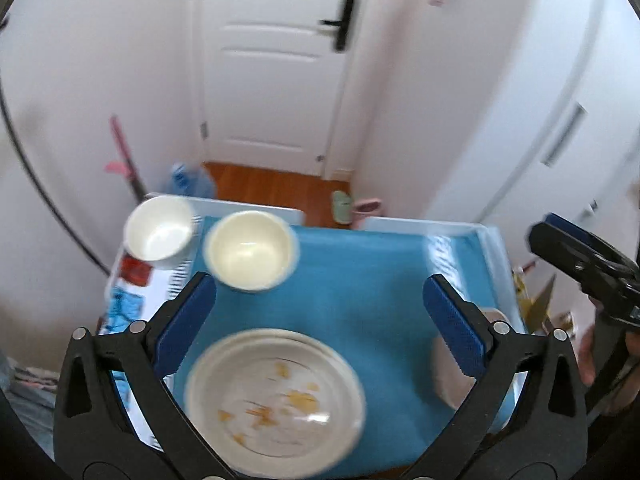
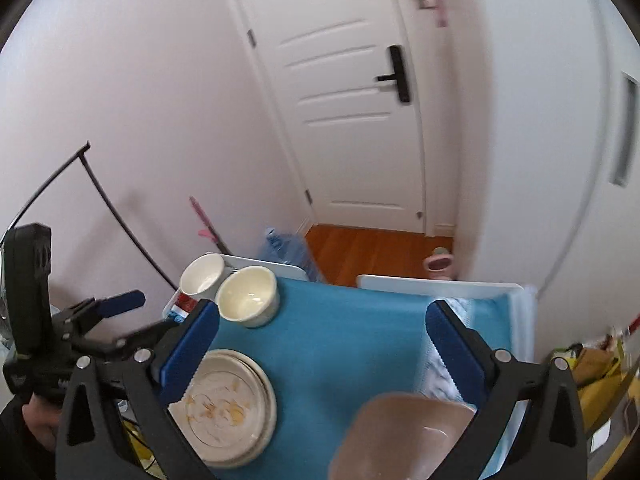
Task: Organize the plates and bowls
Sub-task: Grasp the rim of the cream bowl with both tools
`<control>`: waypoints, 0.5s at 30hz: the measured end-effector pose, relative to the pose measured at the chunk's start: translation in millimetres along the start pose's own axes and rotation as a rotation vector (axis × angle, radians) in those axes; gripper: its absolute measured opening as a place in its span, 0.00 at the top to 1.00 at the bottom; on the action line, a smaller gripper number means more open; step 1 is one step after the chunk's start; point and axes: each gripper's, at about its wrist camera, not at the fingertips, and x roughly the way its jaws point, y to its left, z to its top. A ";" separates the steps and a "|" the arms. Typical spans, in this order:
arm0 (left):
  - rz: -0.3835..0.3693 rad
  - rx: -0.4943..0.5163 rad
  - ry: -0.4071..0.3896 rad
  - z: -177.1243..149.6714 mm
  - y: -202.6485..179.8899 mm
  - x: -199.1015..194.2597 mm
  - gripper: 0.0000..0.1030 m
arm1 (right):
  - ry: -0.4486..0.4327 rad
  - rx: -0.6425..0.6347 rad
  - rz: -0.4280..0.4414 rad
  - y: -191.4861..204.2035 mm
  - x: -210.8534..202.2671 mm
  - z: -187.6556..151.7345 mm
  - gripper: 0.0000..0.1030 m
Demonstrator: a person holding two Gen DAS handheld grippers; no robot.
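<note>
Both tongs hang above a small desk [image 1: 490,240] covered with a blue cloth [image 1: 360,292]; both views blurred.

Left tongs [image 1: 320,296]: jaws spread wide, blue pads well apart, nothing between them or touching them. Right tongs [image 2: 322,322]: same, jaws wide, empty. Each tool shows at the edge of the other's view, held by a hand [image 2: 38,420].

Dishes on the cloth:
- Stack of pale round plates [image 1: 276,400] at the near left. Top plate carries yellow-orange crumbs or stains. In the right wrist view the edges of at least two more plates show under it, slightly offset.
- Cream bowl [image 1: 250,250] at the far left of the cloth, upright, empty as far as the blur allows.
- White bowl [image 1: 160,228] just beside the cream one, further left, at the desk's far left corner, off the cloth and over some printed red and blue material. Whether the two bowls touch, cannot tell.
- Brownish-pink bowl [image 2: 404,436] at the near right, rounded-square in outline, upright, well apart from the plates.

Beyond the desk: wooden floor [image 2: 372,248], a white door [image 2: 352,120] with a black handle, a blue water bottle [image 2: 286,246] by the wall.
</note>
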 end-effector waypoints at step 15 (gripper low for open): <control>-0.061 -0.176 0.344 5.3 131.4 172.2 0.39 | 0.435 0.172 0.019 45.2 234.8 -28.4 0.36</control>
